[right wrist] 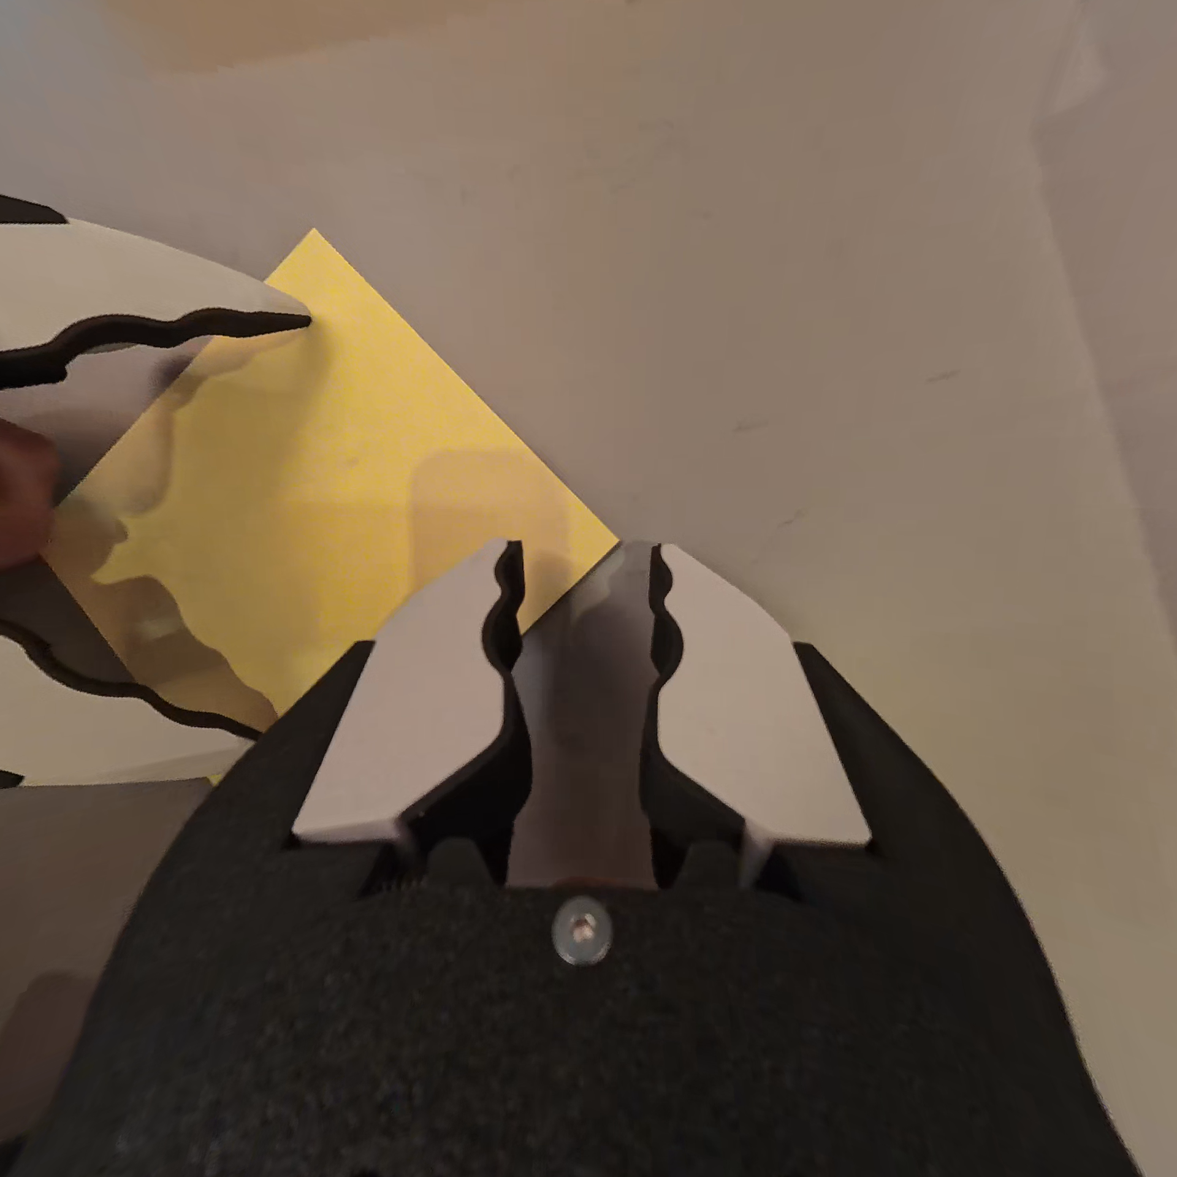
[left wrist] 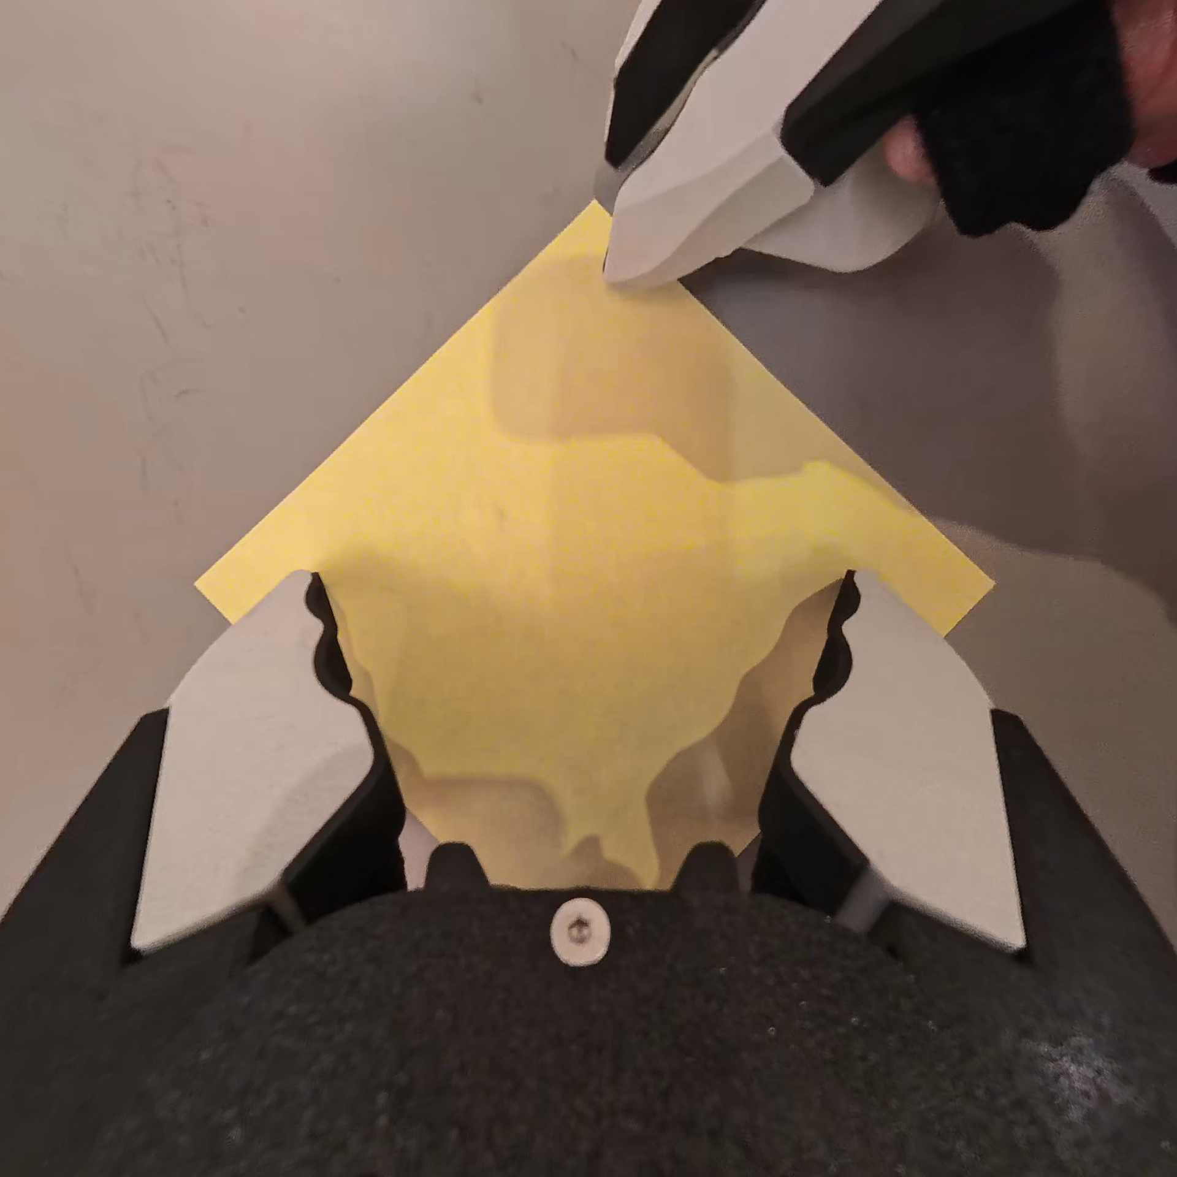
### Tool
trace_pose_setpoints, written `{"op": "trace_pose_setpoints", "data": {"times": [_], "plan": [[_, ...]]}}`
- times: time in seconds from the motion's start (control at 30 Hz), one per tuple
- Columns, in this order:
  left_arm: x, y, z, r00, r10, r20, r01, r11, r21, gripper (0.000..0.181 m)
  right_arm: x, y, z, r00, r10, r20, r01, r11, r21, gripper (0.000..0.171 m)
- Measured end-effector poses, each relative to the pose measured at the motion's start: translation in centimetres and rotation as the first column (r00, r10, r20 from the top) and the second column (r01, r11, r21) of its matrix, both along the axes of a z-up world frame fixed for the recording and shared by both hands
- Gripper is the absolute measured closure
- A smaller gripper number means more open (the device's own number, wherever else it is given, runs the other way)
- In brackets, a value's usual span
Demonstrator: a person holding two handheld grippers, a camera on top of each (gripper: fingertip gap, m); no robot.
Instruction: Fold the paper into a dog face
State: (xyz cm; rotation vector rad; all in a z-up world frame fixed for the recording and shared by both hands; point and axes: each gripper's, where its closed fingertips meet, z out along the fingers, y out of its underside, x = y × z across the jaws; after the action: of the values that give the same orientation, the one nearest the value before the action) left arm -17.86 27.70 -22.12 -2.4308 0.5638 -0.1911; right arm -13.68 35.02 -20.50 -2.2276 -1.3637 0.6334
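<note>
Lying flat on the table, the yellow paper sits between the spread fingers of the left gripper, while the right gripper, parted and empty, is at its far corner.

A pale, matte grey-beige tabletop fills both views and is the only surface to be seen. It carries faint scuffs and short scratch marks, scattered across the tabletop, a few of them small and dark. Soft grey shadows lie over part of the tabletop, darker along one side, while the rest stays evenly lit.
</note>
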Motion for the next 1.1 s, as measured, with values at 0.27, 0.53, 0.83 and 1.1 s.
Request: {"op": "trace_pose_setpoints", "data": {"times": [0.27, 0.53, 0.83, 1.1], "plan": [[-0.02, -0.03, -0.02, 1.000, -0.005, -0.006, 0.005, 1.000, -0.014, 0.040, -0.43, 0.21, -0.25, 1.000, 0.020, 0.000, -0.020, 1.000, 0.010, 0.139], [0.01, -0.02, -0.03, 1.000, -0.006, -0.006, 0.006, 1.000, -0.012, 0.040, -0.51, 0.07, -0.33, 1.000, 0.018, 0.021, -0.018, 1.000, 0.006, 0.148], [0.03, -0.02, -0.05, 1.000, -0.007, -0.005, 0.007, 1.000, -0.012, 0.040, -0.21, 0.70, -0.56, 0.999, -0.007, 0.049, 0.005, 0.999, 0.038, 0.171], [0.02, -0.04, -0.04, 1.000, -0.010, -0.006, 0.010, 1.000, -0.014, 0.040, -0.51, 0.21, 0.05, 0.997, 0.014, 0.071, -0.019, 0.998, 0.065, 0.171]]}}
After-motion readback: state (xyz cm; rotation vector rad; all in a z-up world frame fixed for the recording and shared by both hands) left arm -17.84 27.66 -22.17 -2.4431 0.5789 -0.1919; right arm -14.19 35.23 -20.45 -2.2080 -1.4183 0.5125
